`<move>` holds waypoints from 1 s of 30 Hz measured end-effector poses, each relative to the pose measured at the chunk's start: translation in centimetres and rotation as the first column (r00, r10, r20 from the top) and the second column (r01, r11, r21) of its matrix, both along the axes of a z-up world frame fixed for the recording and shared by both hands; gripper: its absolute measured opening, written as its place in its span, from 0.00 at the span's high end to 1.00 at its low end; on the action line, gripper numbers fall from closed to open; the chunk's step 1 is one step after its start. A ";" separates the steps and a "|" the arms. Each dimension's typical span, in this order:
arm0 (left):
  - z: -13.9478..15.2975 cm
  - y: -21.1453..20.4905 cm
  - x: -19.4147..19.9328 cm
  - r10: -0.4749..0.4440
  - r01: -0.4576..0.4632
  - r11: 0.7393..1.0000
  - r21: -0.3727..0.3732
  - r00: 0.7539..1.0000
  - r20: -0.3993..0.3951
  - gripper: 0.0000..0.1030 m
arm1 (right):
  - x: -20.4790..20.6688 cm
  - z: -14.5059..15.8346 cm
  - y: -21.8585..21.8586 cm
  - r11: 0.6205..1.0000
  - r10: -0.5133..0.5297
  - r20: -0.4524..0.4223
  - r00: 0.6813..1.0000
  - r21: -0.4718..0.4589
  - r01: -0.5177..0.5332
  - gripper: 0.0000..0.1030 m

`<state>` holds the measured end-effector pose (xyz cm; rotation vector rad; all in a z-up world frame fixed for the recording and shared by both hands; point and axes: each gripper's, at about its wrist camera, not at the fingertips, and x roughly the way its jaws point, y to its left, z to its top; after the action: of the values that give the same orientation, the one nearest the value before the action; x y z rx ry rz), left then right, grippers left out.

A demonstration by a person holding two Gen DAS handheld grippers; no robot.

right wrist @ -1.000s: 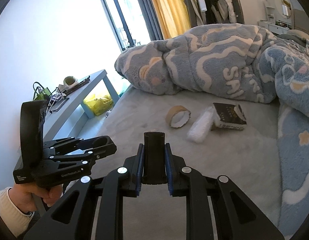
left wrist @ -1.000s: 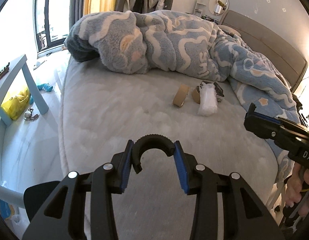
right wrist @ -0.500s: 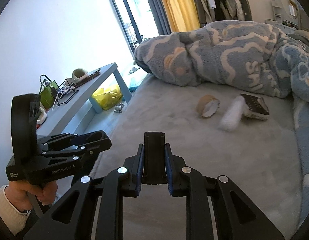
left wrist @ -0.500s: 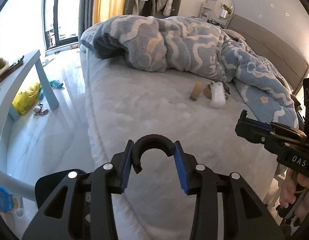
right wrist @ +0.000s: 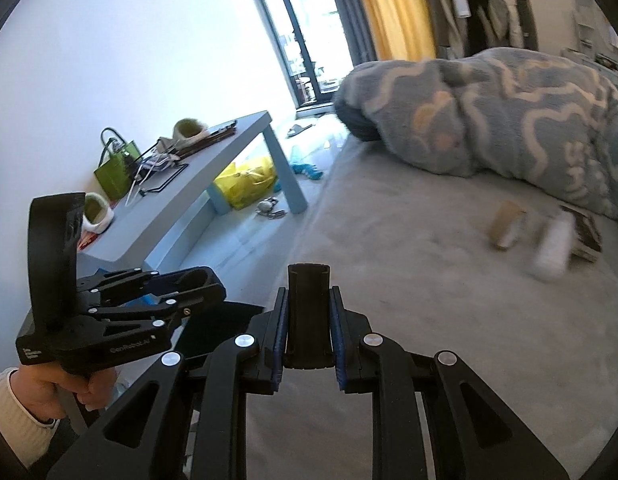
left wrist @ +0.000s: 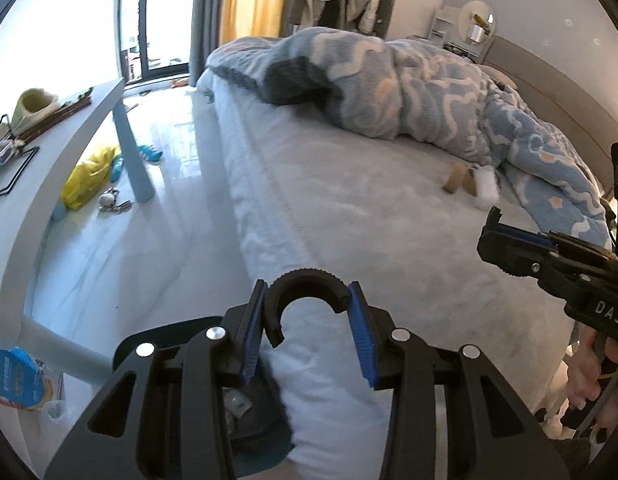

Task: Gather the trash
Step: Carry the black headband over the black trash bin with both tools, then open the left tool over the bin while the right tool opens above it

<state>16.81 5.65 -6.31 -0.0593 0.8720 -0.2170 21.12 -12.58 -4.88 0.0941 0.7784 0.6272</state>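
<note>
The trash lies far off on the grey bed, by the blanket: a cardboard tape roll, a white plastic wrap and a dark packet. My left gripper is over the bed's near corner, shut on a black C-shaped ridged piece. In the right wrist view the left gripper sits low at the left, held by a hand. My right gripper is shut on an upright black channel piece; its tip shows in the left wrist view.
A light blue table with bags and clutter stands left of the bed. A yellow bag and keys lie on the shiny floor. A patterned blue blanket is heaped across the bed. A dark bin sits under my left gripper.
Both grippers have drawn back and leftward from the bed, so the trash now looks smaller and further right. Floor and blue table have come into view. Both grips are unchanged.
</note>
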 end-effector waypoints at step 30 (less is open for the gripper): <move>-9.5 13.1 -1.6 0.109 -0.113 0.994 0.011 0.920 -0.377 0.54 | 0.8 -2.2 16.4 0.980 0.189 -0.063 0.980 -0.052 -0.192 0.81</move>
<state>15.23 18.72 -15.83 -0.1650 1.2491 -0.1038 21.90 3.81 -7.09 -0.0156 0.8673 0.7857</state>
